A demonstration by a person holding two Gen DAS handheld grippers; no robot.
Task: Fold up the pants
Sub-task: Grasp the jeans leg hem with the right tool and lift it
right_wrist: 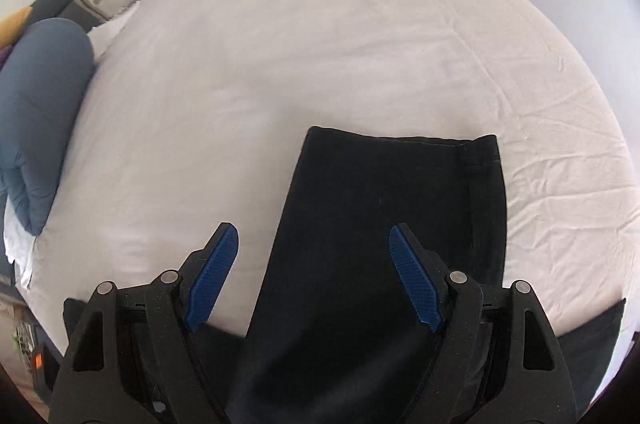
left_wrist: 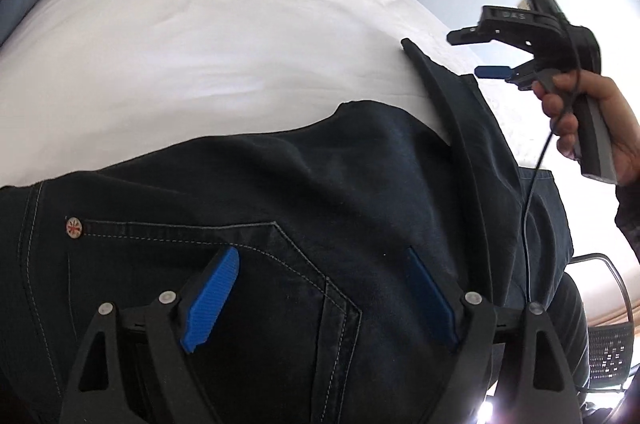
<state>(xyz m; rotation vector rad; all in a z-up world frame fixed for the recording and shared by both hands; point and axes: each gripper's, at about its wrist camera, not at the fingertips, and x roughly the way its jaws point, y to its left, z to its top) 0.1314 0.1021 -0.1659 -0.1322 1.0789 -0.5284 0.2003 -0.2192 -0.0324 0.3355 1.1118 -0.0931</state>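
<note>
Your pants lay on the bed, legs apparently stacked lengthwise, hems together; the crosswise folds were still to do. Your left claw and right claw both gaped wide, gripping nothing.

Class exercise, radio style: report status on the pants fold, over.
Left gripper open above the pocket end. Right gripper open, empty, above the leg. Dark pants flat on the white bed sheet, leg ends stacked. Nothing in the way.

Black grippers, ribbed blue fingers, silver screws, dark sleeve
</note>
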